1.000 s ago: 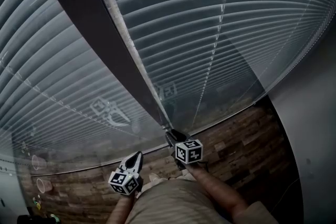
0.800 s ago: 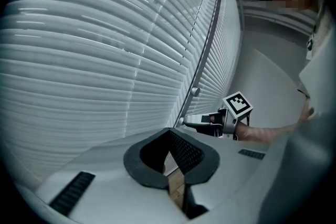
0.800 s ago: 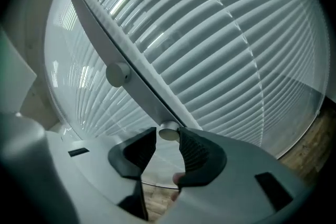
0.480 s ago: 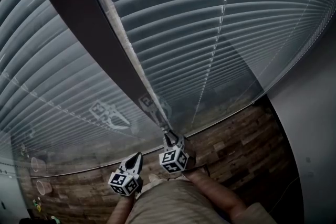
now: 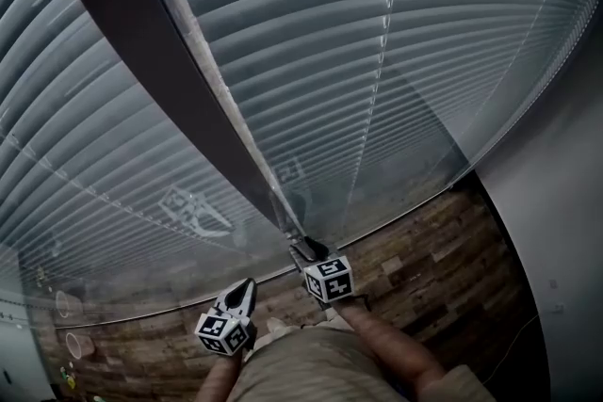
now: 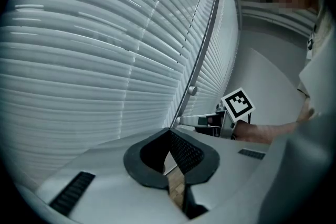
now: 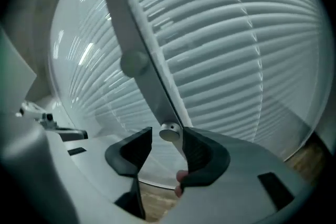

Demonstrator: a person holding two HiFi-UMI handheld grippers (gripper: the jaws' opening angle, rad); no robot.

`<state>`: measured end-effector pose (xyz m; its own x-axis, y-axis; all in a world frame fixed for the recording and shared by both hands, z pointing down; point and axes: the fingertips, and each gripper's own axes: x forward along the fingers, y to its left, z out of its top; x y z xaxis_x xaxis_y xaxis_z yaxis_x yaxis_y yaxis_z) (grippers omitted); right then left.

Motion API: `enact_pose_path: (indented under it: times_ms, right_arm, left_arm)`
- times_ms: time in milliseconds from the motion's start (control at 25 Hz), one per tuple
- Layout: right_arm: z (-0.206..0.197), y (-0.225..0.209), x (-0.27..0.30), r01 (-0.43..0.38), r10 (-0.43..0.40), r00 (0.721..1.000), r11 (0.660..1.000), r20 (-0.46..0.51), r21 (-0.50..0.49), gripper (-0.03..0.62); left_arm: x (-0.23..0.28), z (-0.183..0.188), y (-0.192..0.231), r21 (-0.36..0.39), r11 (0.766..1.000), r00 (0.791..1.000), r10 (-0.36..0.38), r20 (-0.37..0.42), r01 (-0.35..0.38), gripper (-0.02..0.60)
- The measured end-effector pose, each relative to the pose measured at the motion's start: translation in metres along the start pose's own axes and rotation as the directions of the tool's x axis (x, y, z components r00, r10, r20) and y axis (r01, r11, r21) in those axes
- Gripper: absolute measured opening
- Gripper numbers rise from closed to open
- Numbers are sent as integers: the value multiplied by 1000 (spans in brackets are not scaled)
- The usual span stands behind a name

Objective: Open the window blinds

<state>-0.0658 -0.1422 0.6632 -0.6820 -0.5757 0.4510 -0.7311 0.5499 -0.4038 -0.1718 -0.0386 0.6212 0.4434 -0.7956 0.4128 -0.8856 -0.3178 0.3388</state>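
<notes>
Closed grey slat blinds (image 5: 405, 52) fill the window. A thin pale tilt wand (image 5: 219, 108) hangs along the dark mullion (image 5: 132, 61). My right gripper (image 5: 303, 248) is at the wand's lower end. In the right gripper view the wand's rounded tip (image 7: 169, 132) sits between the jaws of my right gripper (image 7: 167, 136), close to the right pad, with a gap on the left. These jaws have just been opening. My left gripper (image 5: 247, 283) hangs lower left, apart from the wand, and it (image 6: 169, 132) is shut on nothing. The wand (image 6: 202, 50) also shows there.
A wood-plank floor (image 5: 424, 259) lies below the window. A plain wall (image 5: 565, 231) closes the right side. Pale cups (image 5: 68, 301) stand at the far left on the floor. The person's forearm (image 5: 386, 339) reaches up to the right gripper.
The right gripper rolled about the wand's end, its marker cube swinging left and then back. Its jaws now stand wider, off the wand. The left gripper stayed put.
</notes>
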Motion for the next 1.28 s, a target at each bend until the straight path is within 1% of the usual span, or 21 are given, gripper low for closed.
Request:
enact_pose_path:
  times_ms: [120, 160, 240, 280, 360, 400, 440, 480, 520, 600, 680, 720, 840, 920, 960, 1000, 1040, 1080, 1120, 1160, 1280]
  right_arm:
    - [0, -7, 3, -28, 27, 1000, 988, 5, 151, 130]
    - [0, -8, 3, -4, 4, 1000, 995, -4, 101, 130]
    - [1, -3, 4, 107, -114, 993, 978, -30, -177, 127]
    - [2, 1, 4, 180, -204, 979, 909, -25, -377, 126]
    - [1, 7, 4, 291, -361, 931, 646, 54, -706, 126]
    - [-1, 9, 4, 317, -395, 913, 537, 99, -782, 126]
    - [-2, 9, 4, 328, -403, 907, 487, 125, -810, 126]
    - [-2, 8, 5, 325, -391, 911, 492, 128, -808, 126]
    - [-2, 8, 5, 308, -365, 924, 534, 114, -787, 127]
    - [-2, 10, 5, 236, -267, 962, 703, 58, -671, 130]
    - [1, 8, 2, 136, -139, 990, 892, 23, -430, 185]
    - [4, 6, 1, 96, -92, 995, 948, 29, -304, 188]
    - [10, -5, 0, 40, -35, 998, 995, 56, -87, 177]
    - [11, -2, 0, 55, -50, 998, 989, 38, -141, 129]
    - [11, 5, 0, 109, -103, 994, 946, 34, -304, 126]
    - [11, 17, 0, 184, -184, 981, 822, 56, -539, 122]
    - [8, 30, 2, 244, -256, 961, 616, 102, -749, 82]
    - [2, 42, 5, 261, -296, 945, 429, 139, -865, 3]
    - [-7, 49, 11, 248, -311, 941, 357, 136, -901, 3]
    - [-15, 51, 15, 228, -313, 944, 386, 106, -894, 3]
    - [-9, 46, 8, 203, -248, 967, 603, 60, -771, 4]
  left_arm:
    - [-1, -1, -1, 0, 1000, 1000, 0, -1, 0, 12]
    - [-2, -1, -1, -1, 1000, 1000, 2, 0, -2, 12]
    - [-4, -2, 1, -3, 1000, 1000, 9, 1, -9, 12]
    - [-4, -2, 2, -4, 1000, 1000, 13, 1, -13, 12]
    - [-5, -3, 1, -5, 1000, 1000, 17, 1, -17, 12]
    - [-5, -4, 1, -5, 1000, 1000, 18, 1, -18, 12]
    - [-6, -4, 1, -4, 1000, 1000, 19, 2, -19, 12]
    - [-6, -3, 1, -3, 1000, 1000, 20, 2, -20, 12]
    - [-6, -3, 1, -3, 1000, 1000, 22, 2, -22, 12]
    - [-6, -3, 1, -3, 1000, 1000, 25, 3, -25, 12]
    - [-6, -3, 1, -2, 1000, 1000, 28, 5, -28, 12]
    - [-6, -3, 1, -2, 1000, 1000, 29, 5, -29, 12]
    - [-5, -4, 2, -5, 1000, 1000, 31, 6, -31, 12]
    - [-5, -5, 1, -7, 999, 999, 31, 5, -31, 12]
    - [-5, -5, 1, -8, 999, 999, 32, 4, -32, 12]
    - [-5, -5, 1, -8, 999, 999, 32, 4, -32, 12]
    - [-5, -5, 0, -8, 999, 999, 32, 5, -32, 12]
    - [-4, -5, 0, -8, 999, 999, 32, 5, -32, 12]
    - [-4, -5, -1, -8, 999, 999, 31, 5, -31, 12]
    - [-4, -5, -2, -8, 999, 999, 31, 7, -31, 12]
    - [-6, 0, -4, -7, 999, 999, 33, 19, -33, 12]
